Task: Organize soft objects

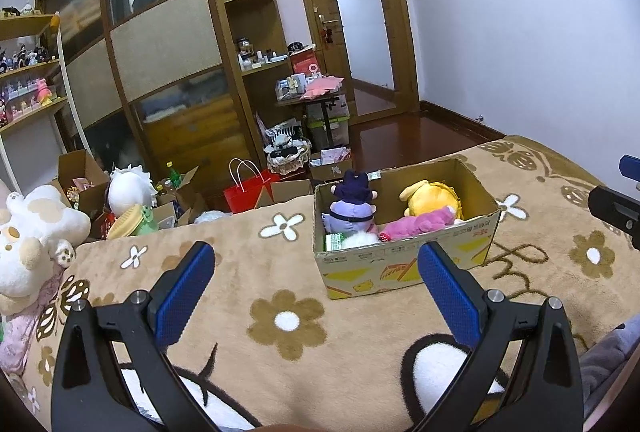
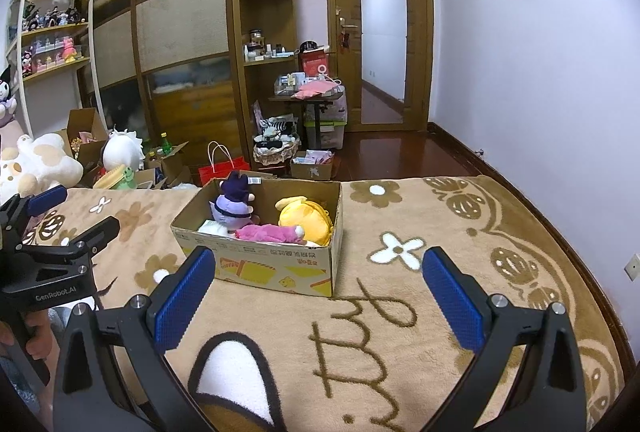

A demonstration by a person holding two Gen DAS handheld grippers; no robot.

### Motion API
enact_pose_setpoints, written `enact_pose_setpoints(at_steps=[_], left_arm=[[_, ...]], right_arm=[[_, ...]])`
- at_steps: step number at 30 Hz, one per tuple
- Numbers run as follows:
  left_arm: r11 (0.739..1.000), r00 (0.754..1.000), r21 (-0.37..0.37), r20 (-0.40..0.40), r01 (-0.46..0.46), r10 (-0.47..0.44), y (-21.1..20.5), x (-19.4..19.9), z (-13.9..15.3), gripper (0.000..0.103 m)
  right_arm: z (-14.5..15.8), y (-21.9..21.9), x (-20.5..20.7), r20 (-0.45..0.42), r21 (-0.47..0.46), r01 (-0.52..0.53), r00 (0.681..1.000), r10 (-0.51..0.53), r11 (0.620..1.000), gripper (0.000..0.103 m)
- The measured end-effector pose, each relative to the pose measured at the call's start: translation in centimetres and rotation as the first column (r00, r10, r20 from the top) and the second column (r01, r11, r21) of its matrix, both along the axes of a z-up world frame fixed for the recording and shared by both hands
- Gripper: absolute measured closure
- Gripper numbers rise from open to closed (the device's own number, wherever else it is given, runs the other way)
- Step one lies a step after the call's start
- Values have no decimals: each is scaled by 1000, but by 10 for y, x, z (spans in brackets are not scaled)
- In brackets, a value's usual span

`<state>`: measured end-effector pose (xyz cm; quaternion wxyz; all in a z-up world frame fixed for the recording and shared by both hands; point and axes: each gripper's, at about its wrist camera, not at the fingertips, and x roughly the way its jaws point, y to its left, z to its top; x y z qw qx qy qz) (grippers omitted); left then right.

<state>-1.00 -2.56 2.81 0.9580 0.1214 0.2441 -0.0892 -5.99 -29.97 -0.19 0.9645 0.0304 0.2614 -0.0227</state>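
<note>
A cardboard box (image 1: pixel 404 264) stands on the tan flowered blanket (image 1: pixel 280 272); it also shows in the right wrist view (image 2: pixel 276 268). It holds a purple plush (image 1: pixel 352 211), a yellow plush (image 1: pixel 430 197) and a pink plush (image 1: pixel 416 226). My left gripper (image 1: pixel 316 256) is open and empty, held above the blanket just in front of the box. My right gripper (image 2: pixel 316 260) is open and empty, in front of the box and to its right. A white and tan plush (image 1: pixel 28 244) lies at the blanket's left edge.
Beyond the bed's far edge the floor holds open cartons, a white-haired plush (image 1: pixel 130 189), a green frog plush (image 1: pixel 136 222), a red paper bag (image 1: pixel 248 191) and a basket (image 1: pixel 288 151). A wardrobe, shelves and a door (image 1: pixel 360 19) stand behind. The wall runs along the right.
</note>
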Motion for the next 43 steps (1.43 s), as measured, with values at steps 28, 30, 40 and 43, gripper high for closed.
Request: enact_pose_setpoints(at_steps=[28, 30, 40, 43], left_arm=[[1000, 1000, -2, -10, 0, 0, -2, 0, -1, 2], [1000, 1000, 1, -12, 0, 0, -2, 0, -2, 2], [1000, 1000, 2, -12, 1, -1, -3, -1, -2, 2], [1000, 1000, 2, -12, 0, 0, -2, 0, -2, 2]], right_arm=[[-7, -11, -4, -12, 3, 36, 999, -36, 999, 0], [-7, -11, -3, -12, 0, 35, 999, -35, 999, 0], [-10, -12, -5, -21, -2, 43, 999, -43, 999, 0], [-9, -12, -4, -21, 0, 42, 999, -42, 999, 0]])
